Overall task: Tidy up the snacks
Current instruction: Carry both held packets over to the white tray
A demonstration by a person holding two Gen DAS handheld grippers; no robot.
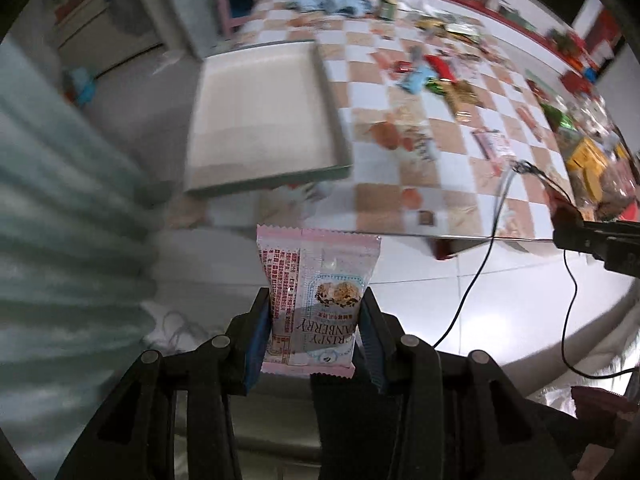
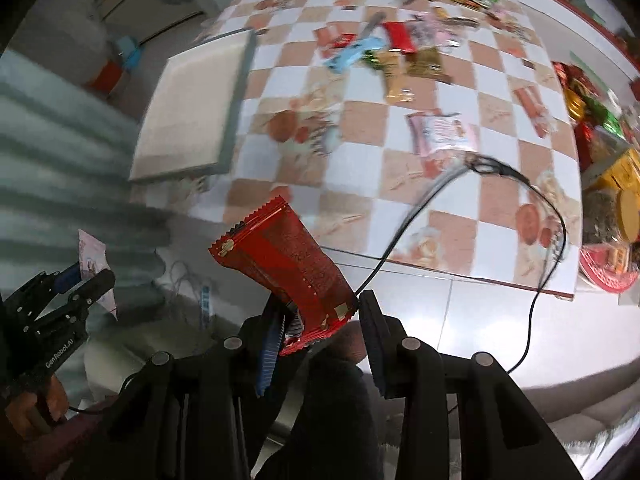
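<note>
Snacks (image 2: pixel 404 56) litter my checkered desk (image 2: pixel 360 160) beside a tray (image 1: pixel 256 120); left tongs (image 1: pixel 316 320) grip a "CRISPY CRANBERRY" packet (image 1: pixel 316 292), right tongs (image 2: pixel 320 320) a red packet (image 2: pixel 292 264).

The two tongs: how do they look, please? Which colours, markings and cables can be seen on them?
Both the left tongs and the right tongs are black linkage frames with round grey pivot pins and ribbed blue pads inside the fingers. In the right wrist view, the left tongs bear white lettering on the side, hard to read. A thin black cable trails beside the right tongs.
</note>
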